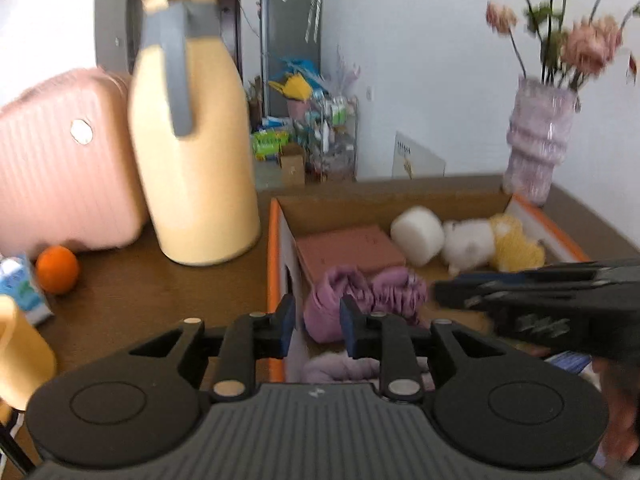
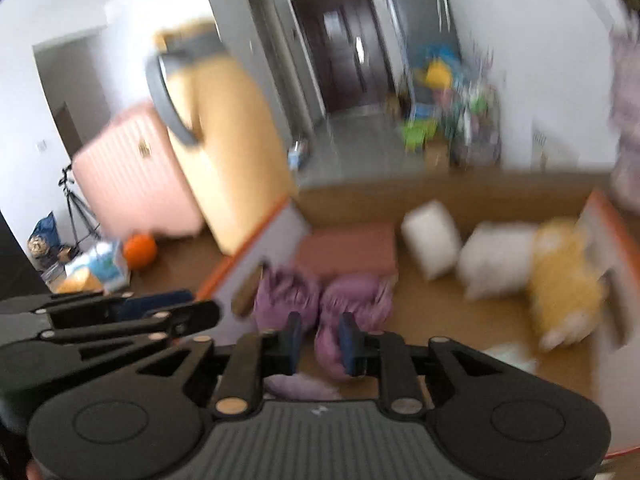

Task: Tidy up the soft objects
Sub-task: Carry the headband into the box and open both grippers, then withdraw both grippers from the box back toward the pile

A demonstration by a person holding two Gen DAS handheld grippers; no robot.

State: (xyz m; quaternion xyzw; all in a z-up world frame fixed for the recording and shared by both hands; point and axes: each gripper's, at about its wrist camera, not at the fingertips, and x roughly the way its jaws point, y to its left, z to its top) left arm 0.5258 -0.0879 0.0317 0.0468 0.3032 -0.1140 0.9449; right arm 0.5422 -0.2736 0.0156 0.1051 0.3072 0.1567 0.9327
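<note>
A brown counter (image 1: 132, 292) in a lived-in room carries a yellow jug (image 1: 192, 152), a pink case (image 1: 60, 168), an orange (image 1: 57, 269) and, at 3 o'clock of the jug, an orange-edged cardboard box (image 1: 274, 248) that holds the soft objects. Inside the box, a purple cloth (image 1: 352, 300) lies bunched at the near end, a pink pad (image 1: 348, 250) just behind it, a white roll (image 1: 418, 234) at 1 o'clock, and a white-and-yellow plush toy (image 1: 496, 244) at 2 o'clock.

My left gripper (image 1: 317, 330) hovers above the box's left wall, jaws slightly parted, nothing between the pads. My right gripper (image 2: 320, 344) hangs over the purple cloth, also slightly parted and released; the cloth shows behind the gap, and I see no pad pressing it.

Risks, as I judge them: the two grippers sit close together, so a careless reach could knock them together; the left one could catch the box wall and drag the box; a loose pinch could lift only one fold and let the cloth unravel.
</note>
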